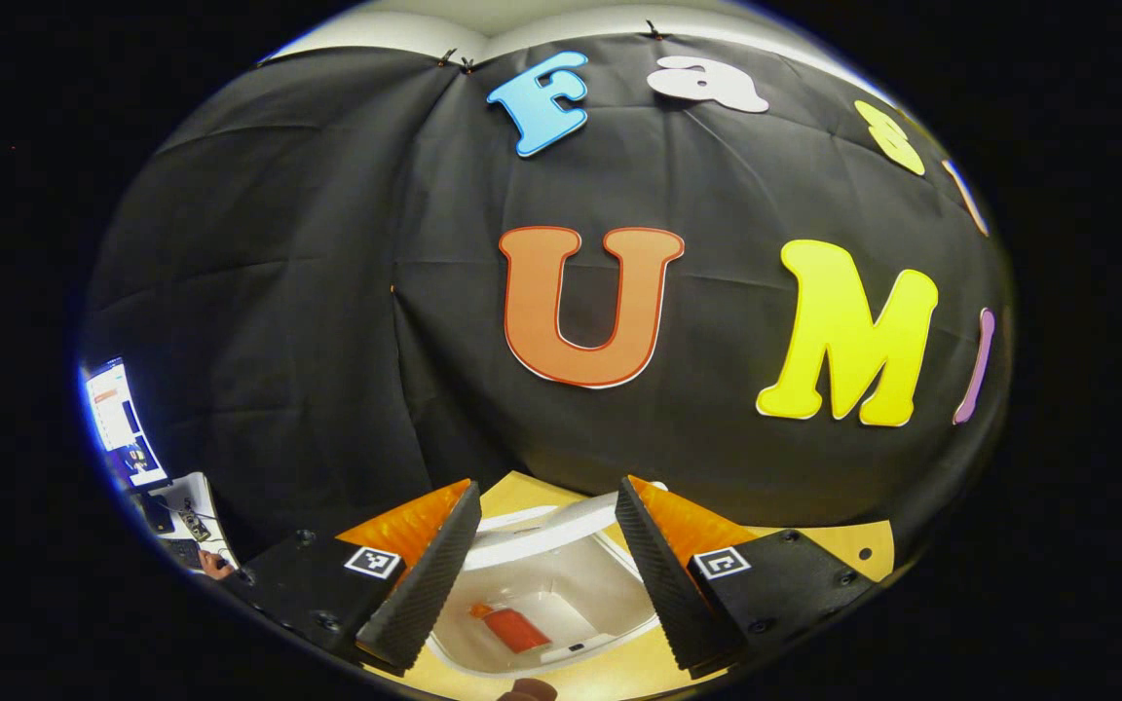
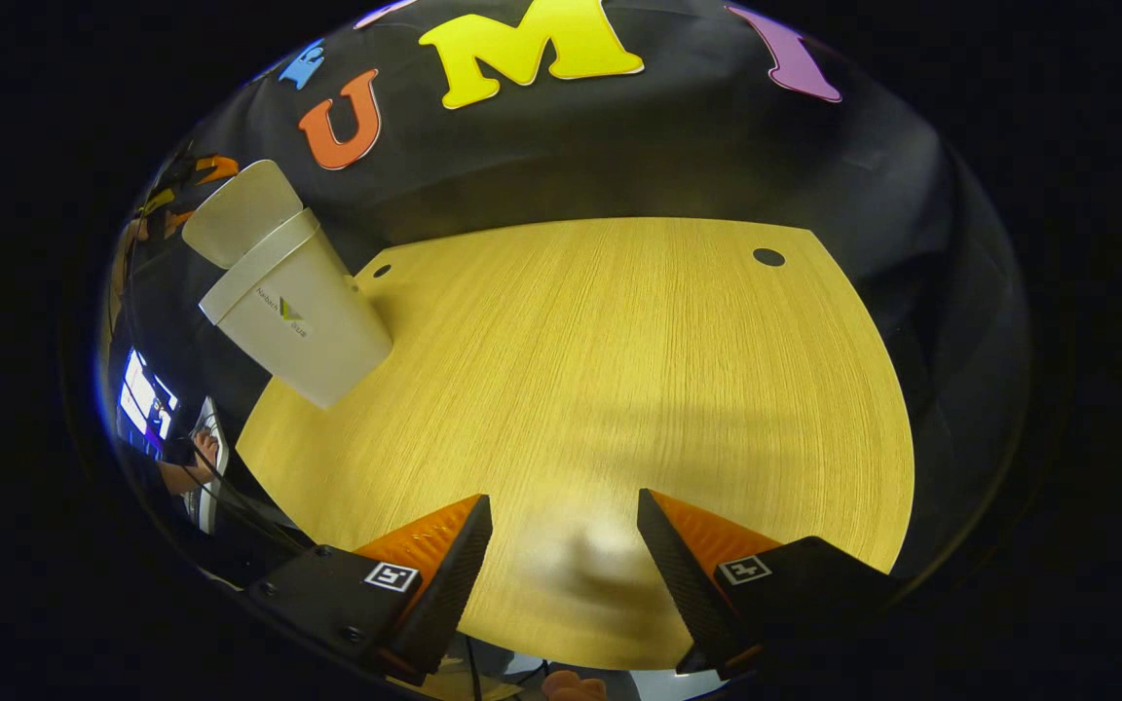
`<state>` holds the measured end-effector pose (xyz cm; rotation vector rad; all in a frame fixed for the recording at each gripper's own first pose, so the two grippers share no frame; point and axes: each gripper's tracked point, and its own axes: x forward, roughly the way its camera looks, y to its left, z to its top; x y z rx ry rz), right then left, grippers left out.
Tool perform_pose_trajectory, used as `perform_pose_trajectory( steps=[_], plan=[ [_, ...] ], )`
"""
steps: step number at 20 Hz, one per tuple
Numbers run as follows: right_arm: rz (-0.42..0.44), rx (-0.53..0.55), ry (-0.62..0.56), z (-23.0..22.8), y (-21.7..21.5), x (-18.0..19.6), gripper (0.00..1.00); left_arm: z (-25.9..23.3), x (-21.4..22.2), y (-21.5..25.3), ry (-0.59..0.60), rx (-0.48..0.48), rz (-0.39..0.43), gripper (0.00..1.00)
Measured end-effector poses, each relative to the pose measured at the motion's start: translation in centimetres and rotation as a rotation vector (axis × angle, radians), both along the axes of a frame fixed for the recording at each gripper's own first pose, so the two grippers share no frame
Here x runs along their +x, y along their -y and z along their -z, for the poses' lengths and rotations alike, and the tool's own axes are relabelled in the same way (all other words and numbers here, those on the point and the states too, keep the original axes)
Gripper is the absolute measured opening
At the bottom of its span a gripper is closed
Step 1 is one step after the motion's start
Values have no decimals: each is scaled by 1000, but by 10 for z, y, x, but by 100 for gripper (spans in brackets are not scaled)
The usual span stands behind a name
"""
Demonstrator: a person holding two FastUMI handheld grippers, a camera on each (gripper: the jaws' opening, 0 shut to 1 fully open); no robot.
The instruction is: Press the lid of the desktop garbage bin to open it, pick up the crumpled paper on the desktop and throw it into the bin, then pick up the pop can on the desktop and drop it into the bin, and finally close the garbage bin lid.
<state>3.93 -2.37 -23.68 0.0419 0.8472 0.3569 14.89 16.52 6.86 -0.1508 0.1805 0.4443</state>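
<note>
Bin sits open under my left hand-held gripper, its jaws released, pop can lying inside. My right hand-held gripper hovers released over the bare counter.

1. The garbage bin is showing creamy white walls, a white raised lid and a small green-and-grey mark on its side.
2. Inside the bin, an orange-red pop can is lying against the white interior.
3. The surface is showing yellow wood grain in fine lines, with 1 dark round hole near its far edge.
</note>
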Motion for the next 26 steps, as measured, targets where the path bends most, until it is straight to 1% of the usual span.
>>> perform_pose_trajectory(
  steps=[1, 2, 3, 4, 5, 6, 7, 9, 10, 11, 14, 15, 17, 18, 19, 20, 22, 23, 25, 26],
  plan=[
    [-5, -3, -1, 1, 4, -1, 90, 3, 0, 4, -3, 2, -6, 93],
    [-9, -5, -1, 3, 7, -2, 95, 8, -1, 9, -10, -6, -9, 93],
    [-13, -5, -2, 3, 11, -2, 95, 15, 0, 14, -22, -19, -14, 93],
    [-19, -4, -2, 4, 15, -4, 90, 23, -1, 17, -37, -30, -21, 93],
    [-24, -5, -1, 4, 17, -3, 90, 31, -2, 19, -58, -31, -34, 93],
    [-27, -6, -2, 5, 20, -3, 90, 38, -2, 19, -69, -12, -44, 94],
    [-28, -6, -2, 6, 23, -2, 95, 45, -2, 21, -80, 10, -55, 94],
    [-36, -2, -5, 8, 26, -2, 95, 67, 0, 24, -113, 5, -68, 94],
    [-43, -3, -5, 8, 26, -3, 90, 78, -1, 26, -125, -7, -75, 95],
    [-52, -8, -4, 10, 28, -4, 95, 86, -1, 28, -125, -19, -81, 94],
    [-73, -24, -10, 17, 33, -7, 95, 101, -4, 31, -134, -22, -94, 95],
    [-76, -24, -16, 19, 34, -8, 91, 105, -4, 33, -138, -21, -97, 95],
    [-79, -25, -25, 23, 36, -9, 91, 114, -5, 33, -144, -38, -104, 95],
    [-81, -24, -28, 25, 37, -9, 95, 120, -5, 33, -155, -56, -107, 94],
    [-82, -23, -29, 26, 37, -9, 90, 126, -6, 36, -165, -67, -110, 95],
    [-84, -21, -30, 27, 37, -9, 90, 121, -4, 35, -145, -40, -111, 95],
    [-85, -14, -31, 28, 36, -8, 90, 127, -5, 36, -150, -38, -117, 95],
    [-87, -9, -33, 29, 35, -7, 95, 128, -5, 37, -130, -40, -125, 95],
    [-88, 2, -38, 30, 32, -6, 95, 128, -4, 36, -90, -5, -136, 96],
    [-87, 7, -40, 31, 30, -6, 95, 130, -5, 38, -91, 12, -142, 96]
  ],
)
